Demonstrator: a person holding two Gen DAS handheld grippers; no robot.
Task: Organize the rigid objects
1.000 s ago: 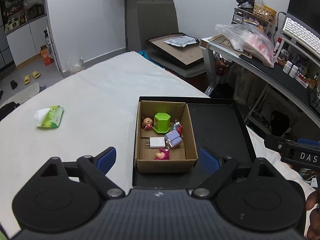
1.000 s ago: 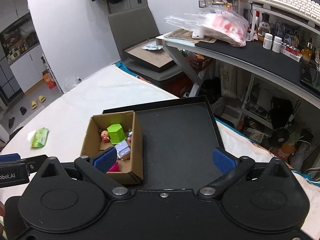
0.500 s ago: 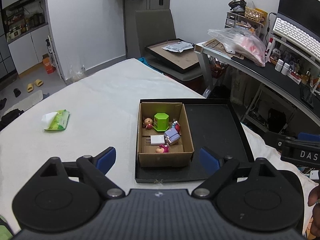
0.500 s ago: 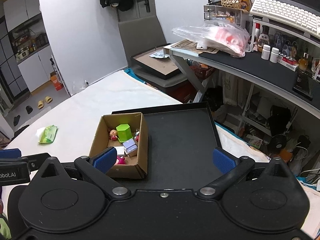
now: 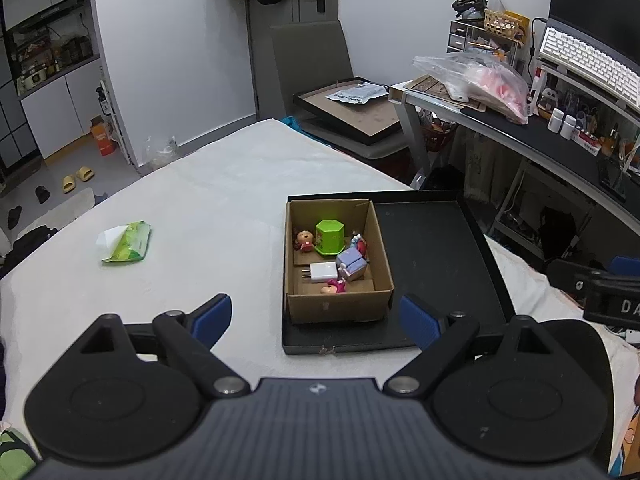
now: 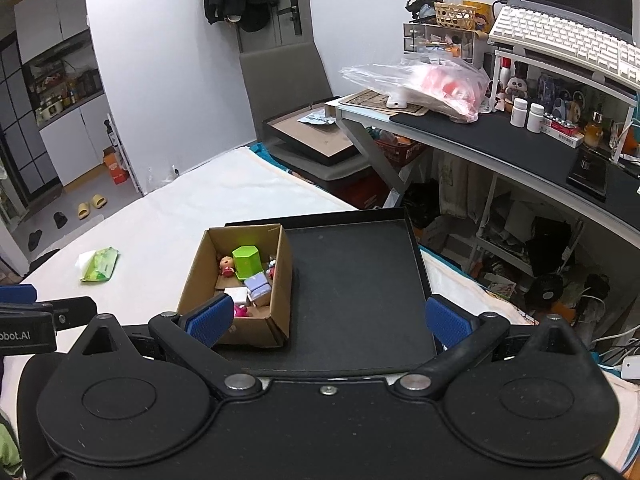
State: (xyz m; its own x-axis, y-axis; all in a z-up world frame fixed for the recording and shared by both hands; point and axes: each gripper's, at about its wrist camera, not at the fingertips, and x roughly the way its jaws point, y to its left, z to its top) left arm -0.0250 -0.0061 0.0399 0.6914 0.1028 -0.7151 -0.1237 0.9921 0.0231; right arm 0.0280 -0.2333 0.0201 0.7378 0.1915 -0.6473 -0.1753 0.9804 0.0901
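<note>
A cardboard box [image 5: 338, 304] stands in the left part of a black tray [image 5: 436, 248] on the white table. In it lie a green hexagonal container [image 5: 329, 237], a white charger [image 5: 322, 271], a lilac block [image 5: 351, 261] and small toy figures [image 5: 305, 240]. The box [image 6: 276, 280] and tray [image 6: 360, 280] also show in the right wrist view. My left gripper [image 5: 316, 322] is open and empty, held above the table in front of the tray. My right gripper [image 6: 328, 320] is open and empty, above the tray's near edge.
A green wet-wipe pack [image 5: 128, 242] lies on the table to the left. A desk [image 6: 500, 136] with a plastic bag, bottles and a keyboard runs along the right. A chair [image 5: 316, 64] with a framed board [image 5: 352, 108] stands behind the table.
Both grippers have pulled back and up from the box, which now looks smaller and farther off. Both stayed open and empty.
</note>
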